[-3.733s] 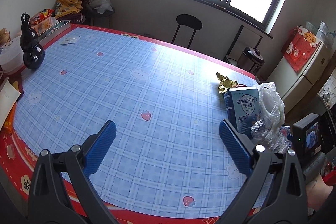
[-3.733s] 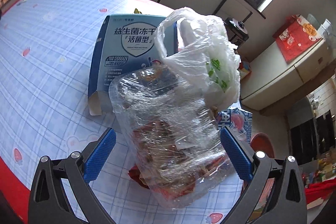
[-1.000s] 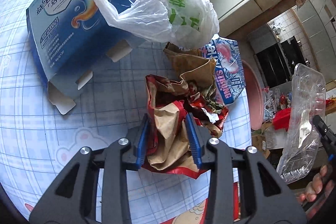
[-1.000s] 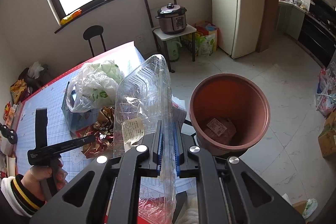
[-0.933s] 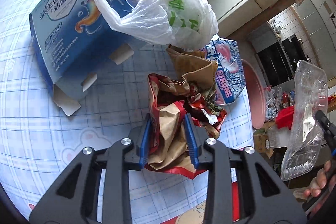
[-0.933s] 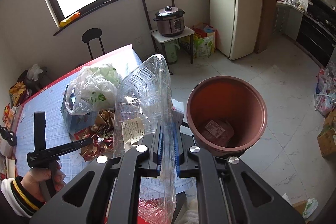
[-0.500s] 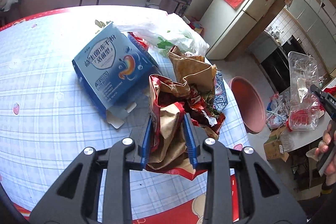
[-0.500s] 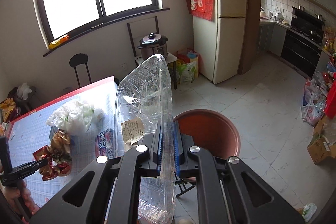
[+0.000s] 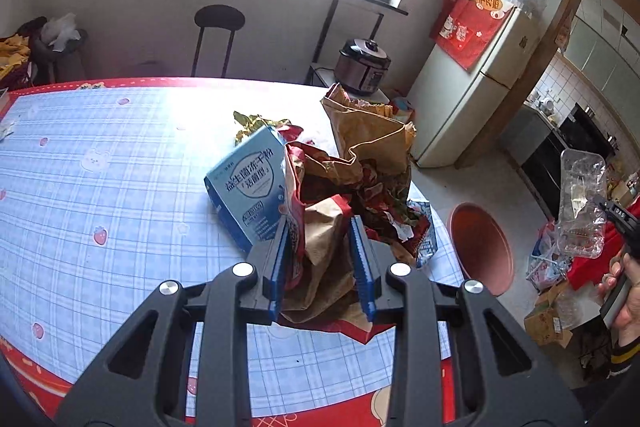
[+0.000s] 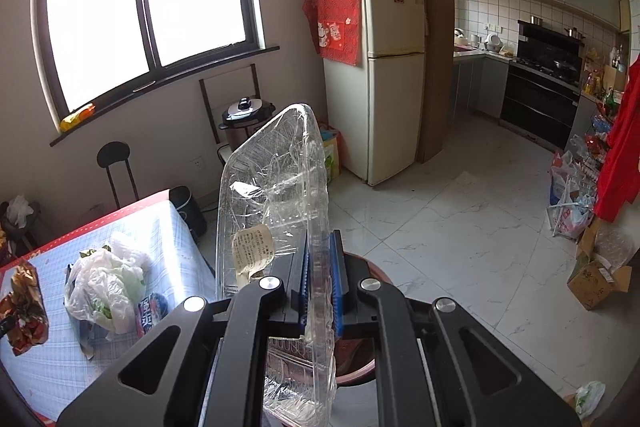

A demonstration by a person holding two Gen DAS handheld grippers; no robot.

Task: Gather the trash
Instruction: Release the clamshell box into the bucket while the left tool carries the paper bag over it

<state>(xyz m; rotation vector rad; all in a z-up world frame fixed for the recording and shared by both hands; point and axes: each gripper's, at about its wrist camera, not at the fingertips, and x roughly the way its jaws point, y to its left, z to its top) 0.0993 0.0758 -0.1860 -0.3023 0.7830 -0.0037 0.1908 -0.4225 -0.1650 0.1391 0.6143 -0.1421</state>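
Observation:
My left gripper [image 9: 320, 259] is shut on a crumpled brown and red paper bag [image 9: 356, 167], held up above the blue checked table [image 9: 120, 187]. My right gripper [image 10: 320, 279] is shut on a clear plastic clamshell container [image 10: 276, 203], held upright above the terracotta bin [image 10: 360, 355], most of which is hidden behind the fingers. The bin [image 9: 480, 247] stands on the floor just off the table's right edge. The clamshell [image 9: 580, 203] also shows at the right of the left wrist view. A blue box [image 9: 248, 187] lies on the table.
A white plastic bag [image 10: 108, 283] and a blue wrapper [image 10: 152, 311] lie near the table corner. A fridge [image 10: 376, 75], rice cooker [image 10: 246, 119] and black stool [image 10: 116, 163] stand by the wall. Cardboard boxes [image 10: 596, 275] and bags sit on the floor at right.
My left gripper has lifted the paper bag higher off the table and tilted up. My right gripper has carried the clamshell closer over the bin, which has slid under the fingers.

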